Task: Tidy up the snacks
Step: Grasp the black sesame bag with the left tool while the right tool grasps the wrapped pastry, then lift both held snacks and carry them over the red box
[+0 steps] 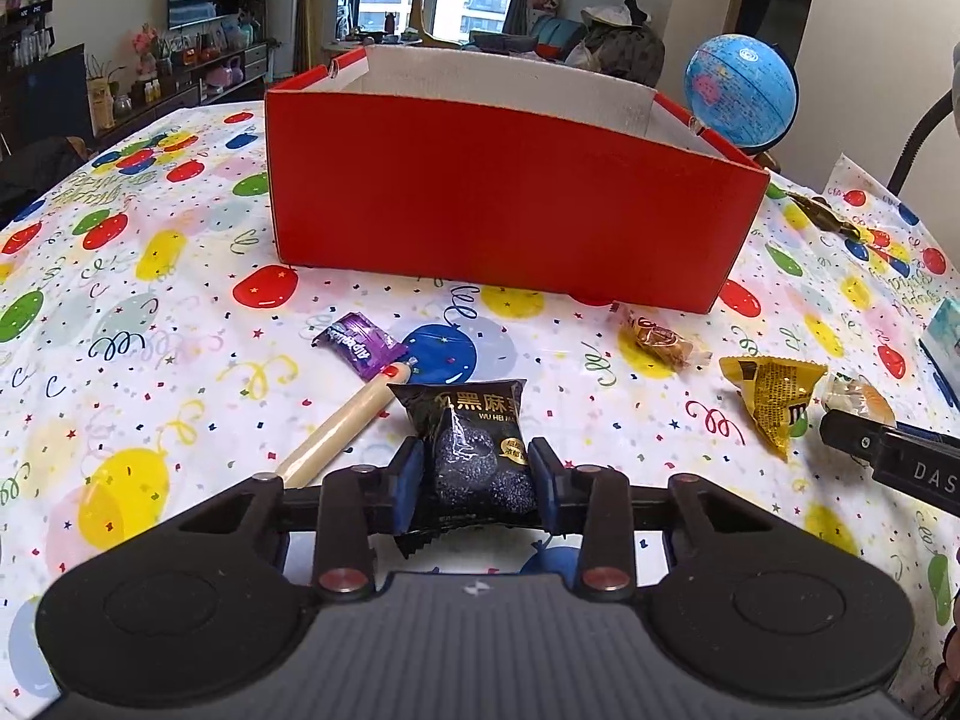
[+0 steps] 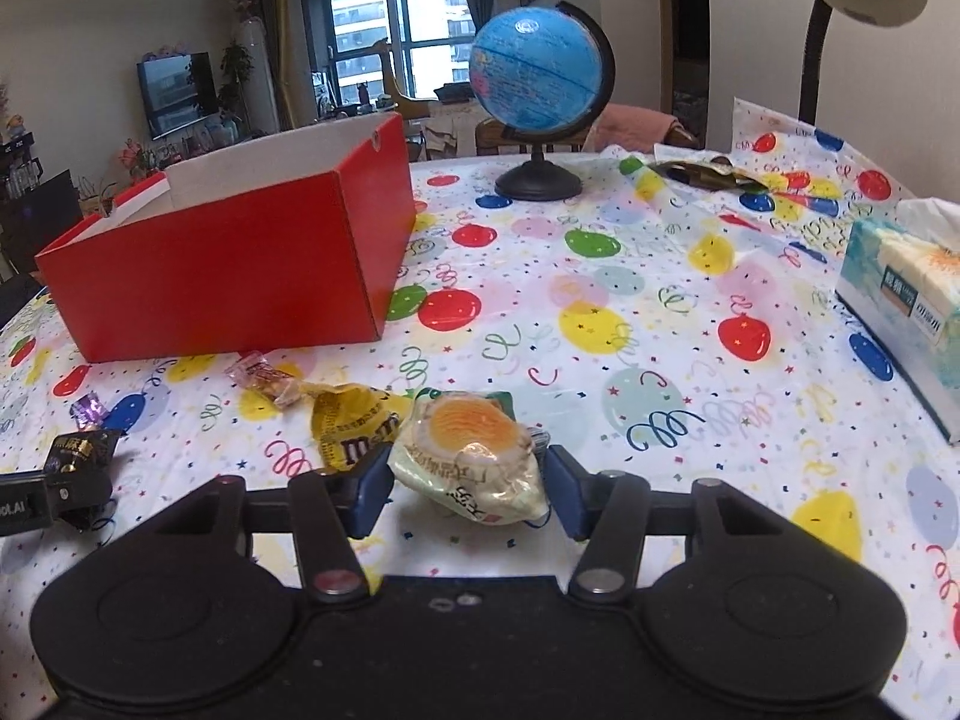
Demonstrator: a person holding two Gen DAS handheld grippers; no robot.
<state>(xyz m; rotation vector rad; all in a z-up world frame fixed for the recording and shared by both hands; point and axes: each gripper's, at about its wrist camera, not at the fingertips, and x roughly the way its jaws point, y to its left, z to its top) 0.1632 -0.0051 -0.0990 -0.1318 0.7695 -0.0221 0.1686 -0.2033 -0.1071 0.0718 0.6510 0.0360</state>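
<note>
The left hand-held gripper had its blue pads pinched right up against both sides of a black sesame snack packet, which sat on the bench near the front edge. The right hand-held gripper was in much the same spot with a pale egg-print snack pouch: the left pad touched the wrapper, and the right pad looked to be pressing its other edge too, though that side was a bit harder to read.

The rest of the snacks were loose on the balloon-print cloth. A purple candy wrapper lay just left of the black packet, next to a pale wooden stick. A yellow M&M's bag was to the right, just beside the egg pouch, and a small brown wrapped candy sat a bit farther back, close to the red box.

That box stood open-topped in the middle of the bench, farther away than all the snacks. A blue globe stood beyond it to the right, and a tissue box sat at the right edge.
</note>
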